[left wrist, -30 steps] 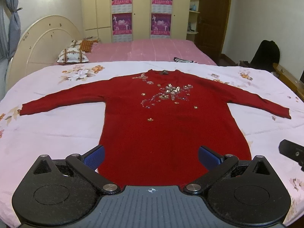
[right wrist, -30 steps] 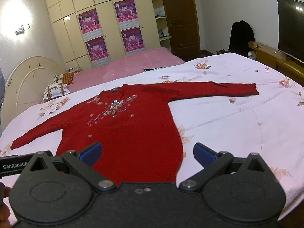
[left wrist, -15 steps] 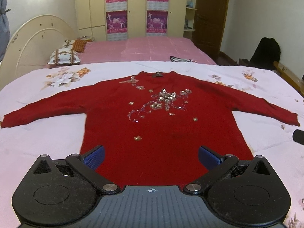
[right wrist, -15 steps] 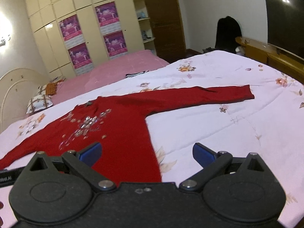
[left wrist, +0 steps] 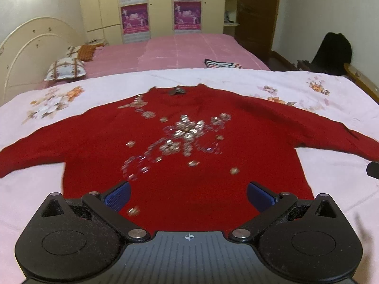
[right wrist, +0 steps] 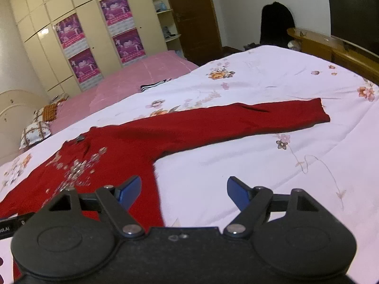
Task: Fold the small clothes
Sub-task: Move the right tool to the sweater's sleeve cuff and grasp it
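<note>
**A:** Both tools first: what are the grippers doing?

**B:** Left gripper [left wrist: 188, 195] is hovering at the bottom centre of its frame, blue pads spread wide, gripping nothing. Right gripper [right wrist: 183, 193] is sitting at the bottom of its own frame, fingers likewise parted and empty.

**A:** And the garment?

**B:** A red sweater [left wrist: 184, 146] is lying flat, front up, filling the middle of the left view; sequins are glinting across its chest, the collar is pointing toward the top of the frame, and both sleeves are stretching toward the side edges. In the right view its body is occupying the lower left while one sleeve [right wrist: 248, 120] is reaching toward the right of the frame.

**A:** Underneath?

**B:** A pale floral bedspread [right wrist: 272, 165] is carrying it. A pink bed [left wrist: 180, 49] is showing beyond, in the upper centre.
</note>
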`<state>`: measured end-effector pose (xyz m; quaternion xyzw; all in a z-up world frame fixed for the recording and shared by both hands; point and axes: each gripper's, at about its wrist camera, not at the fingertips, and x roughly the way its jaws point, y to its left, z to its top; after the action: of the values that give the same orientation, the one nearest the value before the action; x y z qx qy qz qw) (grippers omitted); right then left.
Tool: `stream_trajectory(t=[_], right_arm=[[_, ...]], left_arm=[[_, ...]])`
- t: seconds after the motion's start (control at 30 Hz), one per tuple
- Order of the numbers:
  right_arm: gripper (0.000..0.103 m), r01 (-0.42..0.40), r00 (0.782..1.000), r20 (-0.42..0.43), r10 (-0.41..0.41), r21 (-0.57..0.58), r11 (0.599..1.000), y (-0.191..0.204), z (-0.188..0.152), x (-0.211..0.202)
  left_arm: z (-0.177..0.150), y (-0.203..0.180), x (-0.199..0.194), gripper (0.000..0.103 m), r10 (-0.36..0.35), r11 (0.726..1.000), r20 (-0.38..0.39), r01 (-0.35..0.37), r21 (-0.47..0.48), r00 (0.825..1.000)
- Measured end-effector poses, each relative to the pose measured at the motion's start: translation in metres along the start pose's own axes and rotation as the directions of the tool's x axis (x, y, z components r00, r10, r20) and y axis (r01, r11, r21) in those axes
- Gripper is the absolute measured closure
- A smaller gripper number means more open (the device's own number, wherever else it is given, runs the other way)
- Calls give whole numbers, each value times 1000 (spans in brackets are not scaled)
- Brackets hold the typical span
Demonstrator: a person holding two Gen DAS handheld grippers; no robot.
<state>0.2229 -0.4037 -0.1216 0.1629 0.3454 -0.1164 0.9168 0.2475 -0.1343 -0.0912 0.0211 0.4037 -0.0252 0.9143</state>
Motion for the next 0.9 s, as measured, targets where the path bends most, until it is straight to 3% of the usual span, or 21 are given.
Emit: stream_trajectory(t=[0.23,0.5,0.9], right_arm=[[31,21,1000,-23,-20,61,998,-34,23,42],[38,122,991,-65,-113,152,981,-96,39,85],[39,146,989,-71,-129,356,923,-159,52,119]], left_arm=[[22,-32,44,0,9,1000,-21,-8,26,1000],[39,-54,90,0,22,999,-48,-21,31,999],[52,-48,122,0,75,997,-61,-74,27,995]])
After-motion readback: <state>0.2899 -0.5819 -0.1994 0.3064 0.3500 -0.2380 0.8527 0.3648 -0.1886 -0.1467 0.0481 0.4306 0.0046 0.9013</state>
